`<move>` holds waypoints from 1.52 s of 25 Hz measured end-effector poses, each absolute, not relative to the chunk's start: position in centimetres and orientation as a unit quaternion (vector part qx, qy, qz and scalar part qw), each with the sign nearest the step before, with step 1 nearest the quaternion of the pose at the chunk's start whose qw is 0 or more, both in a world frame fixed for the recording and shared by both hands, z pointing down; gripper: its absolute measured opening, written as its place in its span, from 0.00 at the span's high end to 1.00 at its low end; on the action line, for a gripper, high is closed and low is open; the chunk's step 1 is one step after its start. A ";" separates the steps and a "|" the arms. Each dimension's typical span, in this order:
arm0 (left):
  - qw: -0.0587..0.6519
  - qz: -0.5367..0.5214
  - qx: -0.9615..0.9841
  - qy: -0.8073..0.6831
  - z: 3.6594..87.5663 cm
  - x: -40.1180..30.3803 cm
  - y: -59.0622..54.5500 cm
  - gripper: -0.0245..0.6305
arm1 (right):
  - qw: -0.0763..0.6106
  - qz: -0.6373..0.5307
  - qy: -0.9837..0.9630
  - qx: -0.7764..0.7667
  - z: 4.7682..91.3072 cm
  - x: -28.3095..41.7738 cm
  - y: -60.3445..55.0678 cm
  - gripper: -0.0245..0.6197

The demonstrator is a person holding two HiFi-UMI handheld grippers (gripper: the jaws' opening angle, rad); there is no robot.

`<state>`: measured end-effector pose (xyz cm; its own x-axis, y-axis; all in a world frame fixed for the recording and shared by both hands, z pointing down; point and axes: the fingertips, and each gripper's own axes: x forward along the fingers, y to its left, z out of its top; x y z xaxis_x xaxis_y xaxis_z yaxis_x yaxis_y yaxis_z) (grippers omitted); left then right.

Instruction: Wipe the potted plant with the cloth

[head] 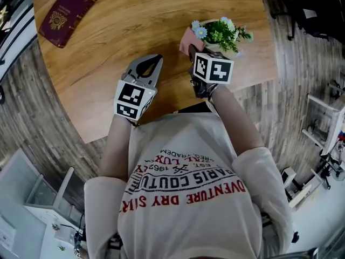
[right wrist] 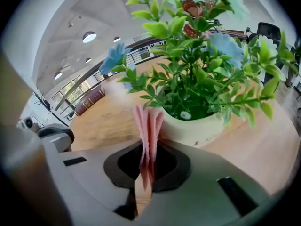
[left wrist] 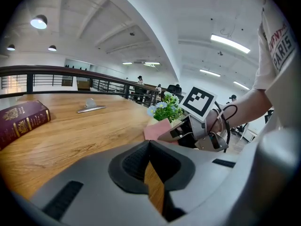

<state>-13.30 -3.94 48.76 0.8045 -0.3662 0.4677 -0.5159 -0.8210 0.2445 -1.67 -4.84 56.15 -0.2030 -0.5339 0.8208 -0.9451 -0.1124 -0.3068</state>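
Surfaces around the pot (right wrist: pixel 194 127)
The pot is finished smooth; the cloth (right wrist: pixel 147 126) beside it is napped; the table (head: pixel 135 28) under it is grained wood.

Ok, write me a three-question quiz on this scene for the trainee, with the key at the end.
1. Pick one: the right tongs are shut on A) a pink cloth, B) a sponge, C) nothing.
2. True or false: the left tongs are shut with nothing between them.
3. In the head view, what lies on the wooden table far to the left of the potted plant?
Key: 1 A; 2 true; 3 a maroon book.
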 end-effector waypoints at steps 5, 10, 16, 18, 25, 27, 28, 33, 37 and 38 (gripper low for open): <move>0.187 0.200 0.933 -0.233 49.0 -12.8 -3.8 0.94 | 0.238 0.455 -0.616 0.597 56.9 -0.4 -3.6 0.90; 0.188 0.198 0.934 -0.231 49.2 -12.0 -3.5 0.94 | 0.252 0.446 -0.610 0.605 56.9 1.1 -2.8 0.90; 0.193 0.200 0.930 -0.241 49.4 -11.2 -2.7 0.94 | 0.257 0.450 -0.612 0.598 57.4 2.4 -1.5 0.90; 0.196 0.200 0.927 -0.248 49.3 -10.6 -2.5 0.94 | 0.267 0.449 -0.615 0.591 57.4 3.0 -0.9 0.90; 0.196 0.197 0.917 -0.286 48.4 -7.8 -2.0 0.94 | 0.310 0.427 -0.669 0.524 56.7 4.3 1.3 0.90; 0.197 0.192 0.912 -0.304 48.2 -7.3 -2.0 0.94 | 0.328 0.401 -0.705 0.485 55.8 3.6 2.1 0.90; 0.198 0.190 0.909 -0.314 48.0 -7.2 -1.9 0.94 | 0.336 0.385 -0.722 0.467 55.2 3.3 2.5 0.91; 0.193 0.181 0.885 -0.383 46.7 -6.9 -1.8 0.94 | 0.338 0.312 -0.791 0.402 51.4 2.4 2.3 0.90; 0.190 0.168 0.866 -0.430 46.2 -6.7 -1.5 0.94 | 0.316 0.266 -0.831 0.374 47.8 2.4 1.1 0.90; 0.186 0.160 0.862 -0.443 45.9 -6.6 -1.5 0.94 | 0.309 0.255 -0.839 0.369 46.9 2.6 0.8 0.90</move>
